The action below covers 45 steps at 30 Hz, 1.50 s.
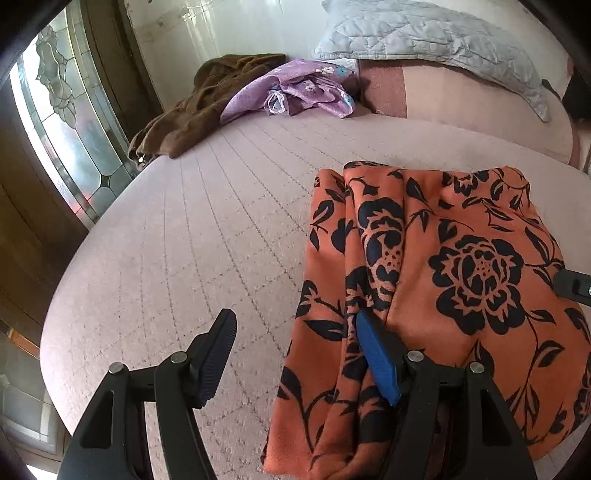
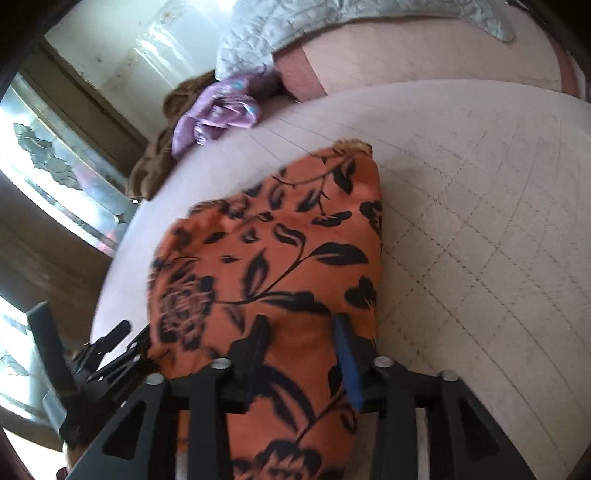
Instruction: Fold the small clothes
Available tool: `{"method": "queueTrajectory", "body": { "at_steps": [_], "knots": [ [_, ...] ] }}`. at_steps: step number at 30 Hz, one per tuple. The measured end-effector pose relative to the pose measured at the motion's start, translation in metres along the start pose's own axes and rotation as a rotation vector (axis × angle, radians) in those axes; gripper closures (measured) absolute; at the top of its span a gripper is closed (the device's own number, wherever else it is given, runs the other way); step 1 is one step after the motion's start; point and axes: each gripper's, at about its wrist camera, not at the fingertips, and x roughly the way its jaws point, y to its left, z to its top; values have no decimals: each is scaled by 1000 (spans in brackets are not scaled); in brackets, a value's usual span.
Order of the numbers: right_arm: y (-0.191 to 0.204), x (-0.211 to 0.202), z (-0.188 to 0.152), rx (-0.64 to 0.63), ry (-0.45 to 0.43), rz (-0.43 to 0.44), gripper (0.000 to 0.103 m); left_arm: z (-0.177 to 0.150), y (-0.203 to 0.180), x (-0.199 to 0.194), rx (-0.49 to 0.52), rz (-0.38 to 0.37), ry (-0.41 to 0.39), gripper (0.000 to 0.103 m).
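An orange garment with black flowers (image 1: 461, 240) lies folded on the pink quilted bed (image 1: 184, 240). My left gripper (image 1: 295, 326) is open at the garment's near left edge. Its blue-padded finger (image 1: 373, 350) rests on the cloth and the other finger (image 1: 221, 343) hangs over bare bedding. A black part of the right gripper (image 1: 572, 286) shows at the garment's right side. In the right wrist view, my right gripper (image 2: 301, 326) stands open over the garment (image 2: 295, 229), fingers apart with flat cloth below them. The left gripper (image 2: 110, 347) shows at the lower left.
A brown garment (image 1: 192, 107) and a purple flowered one (image 1: 295, 88) lie bunched at the bed's far left. A grey quilted pillow (image 1: 424, 33) sits at the back. A leaded-glass window (image 1: 66, 129) is beyond the bed's left edge.
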Motion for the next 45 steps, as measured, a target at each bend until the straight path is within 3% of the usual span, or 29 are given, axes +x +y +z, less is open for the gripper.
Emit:
{"method": "queueTrajectory", "body": {
  "at_steps": [2,3,6,14,16,17,19,22,29,31,32,35,45],
  "knots": [
    [11,-3,0,-47,-1,-3,36,0,4,-2,-9,-12,-2,35],
    [16,-5,0,-69,5,-11,35,1,6,-2,-15,-17,-2,35],
    [22,-19,-6,-115,-7,-21,35,2,7,-9,-22,-22,-26,35],
    [12,-54,-23,-93,-57,36,36,7,12,-32,-52,-53,-95,35],
    [14,-48,-29,-108,-34,42,52,7,10,-34,-54,-57,-96,35],
    [15,-43,-31,-116,-14,42,66,7,8,-34,-53,-59,-94,35],
    [20,-23,-39,-145,46,-14,65,5,6,-31,-42,-53,-83,35],
    [29,-20,-42,-191,37,-51,66,3,7,-30,-43,-48,-77,35],
    [20,-46,-32,-144,15,-2,65,7,8,-33,-59,-59,-88,35],
    [12,-54,-29,-126,-15,8,46,9,4,-34,-47,-56,-90,35],
    [6,-56,-28,-103,-28,10,31,9,2,-34,-43,-55,-91,35],
    [-7,-63,-28,-59,-58,50,30,10,-1,-35,-38,-60,-91,35],
    [-41,-52,-33,39,-36,133,30,16,-13,-40,-32,-83,-101,35]
  ]
}}
